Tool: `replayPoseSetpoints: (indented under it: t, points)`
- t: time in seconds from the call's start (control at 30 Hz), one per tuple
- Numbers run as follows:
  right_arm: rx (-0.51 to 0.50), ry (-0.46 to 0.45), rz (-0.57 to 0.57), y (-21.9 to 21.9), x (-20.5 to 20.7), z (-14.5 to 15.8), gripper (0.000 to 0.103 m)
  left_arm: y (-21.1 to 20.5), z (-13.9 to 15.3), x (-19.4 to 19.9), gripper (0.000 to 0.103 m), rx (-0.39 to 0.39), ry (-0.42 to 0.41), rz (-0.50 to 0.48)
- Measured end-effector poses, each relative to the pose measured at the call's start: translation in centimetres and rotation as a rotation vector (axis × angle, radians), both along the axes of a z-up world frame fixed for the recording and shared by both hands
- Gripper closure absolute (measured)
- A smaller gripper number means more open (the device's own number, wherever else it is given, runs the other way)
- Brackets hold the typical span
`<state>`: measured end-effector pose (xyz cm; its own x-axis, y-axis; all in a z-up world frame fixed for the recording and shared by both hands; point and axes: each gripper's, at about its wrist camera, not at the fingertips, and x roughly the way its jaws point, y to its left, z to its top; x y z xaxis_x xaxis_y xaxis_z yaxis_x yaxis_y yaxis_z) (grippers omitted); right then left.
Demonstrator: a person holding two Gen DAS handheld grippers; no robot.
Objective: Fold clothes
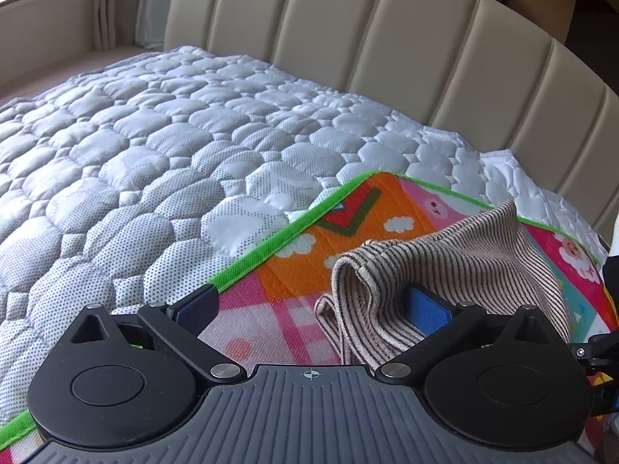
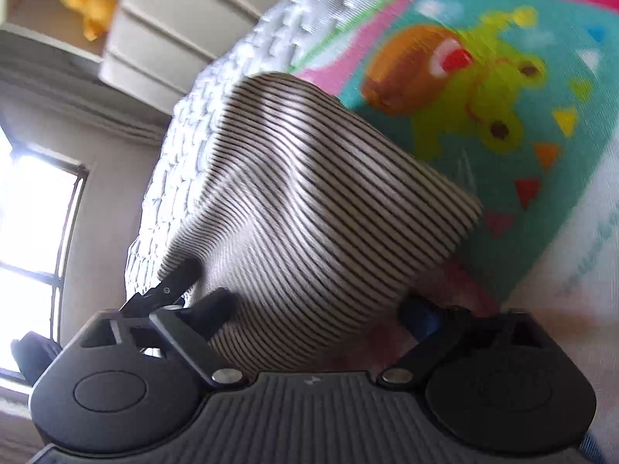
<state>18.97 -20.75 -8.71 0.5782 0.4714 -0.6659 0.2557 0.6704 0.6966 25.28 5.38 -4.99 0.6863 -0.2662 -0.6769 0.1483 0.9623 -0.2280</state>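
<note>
Draping striped cloth (image 1: 445,255) | over left gripper's (image 1: 309,305) right finger

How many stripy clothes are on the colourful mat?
1: the stripy cloth lies bunched on the colourful mat, draped over the left gripper's right finger and in front of the right gripper. Folds may hide more.

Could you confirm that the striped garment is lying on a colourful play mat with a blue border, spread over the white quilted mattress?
Nearly right, but the border is green, not blue. The left wrist view shows the striped garment on the colourful play mat, green-edged, over the white quilted mattress.
</note>
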Motion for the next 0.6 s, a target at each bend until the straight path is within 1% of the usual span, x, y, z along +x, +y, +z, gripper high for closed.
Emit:
replayPoseSetpoints:
  t: [0.07,0.1,0.13,0.2,0.27,0.3,0.33,0.4,0.43,0.47,0.53,0.57,0.6]
  points:
    - [-0.012,-0.022,0.021,-0.1,0.4,0.1,0.019,0.2,0.2,0.0,0.000,-0.012,0.004,-0.007]
    - [-0.015,-0.033,0.030,-0.4,0.6,0.1,0.021,0.4,0.4,-0.1,0.000,-0.031,0.008,-0.016]
    - [-0.027,-0.047,0.046,-0.7,0.9,0.1,0.022,0.8,0.6,-0.2,0.000,-0.063,0.013,-0.030]
    - [-0.073,-0.076,0.088,-1.2,1.7,0.5,0.024,1.9,1.4,-0.9,0.000,-0.142,-0.006,-0.070]
    - [-0.119,-0.098,0.135,-1.9,3.0,0.9,0.024,2.4,2.7,-1.3,0.000,-0.222,-0.040,-0.135]
    - [-0.140,-0.108,0.159,-2.2,3.7,1.1,0.024,2.2,3.3,-1.2,0.000,-0.244,-0.054,-0.171]
    - [-0.152,-0.111,0.180,-2.6,4.5,1.2,0.024,1.6,3.7,-1.0,0.000,-0.244,-0.059,-0.212]
    - [-0.157,-0.112,0.228,-3.2,6.0,1.3,0.024,0.1,3.8,-0.1,0.000,-0.216,-0.055,-0.298]
    - [-0.172,-0.119,0.255,-3.3,6.5,1.5,0.024,-0.8,3.5,0.5,0.000,-0.191,-0.038,-0.329]
    - [-0.188,-0.126,0.282,-3.4,7.0,1.6,0.024,-1.8,2.8,1.4,0.000,-0.157,-0.006,-0.348]
    - [-0.255,-0.164,0.312,-3.4,8.0,2.4,0.024,-3.6,1.2,3.0,0.000,-0.092,0.054,-0.378]
    - [-0.284,-0.178,0.309,-3.4,8.3,2.9,0.024,-4.3,0.4,3.6,0.000,-0.085,0.088,-0.379]
    - [-0.297,-0.179,0.301,-3.7,8.5,3.3,0.023,-4.8,-0.4,4.2,0.000,-0.096,0.128,-0.379]
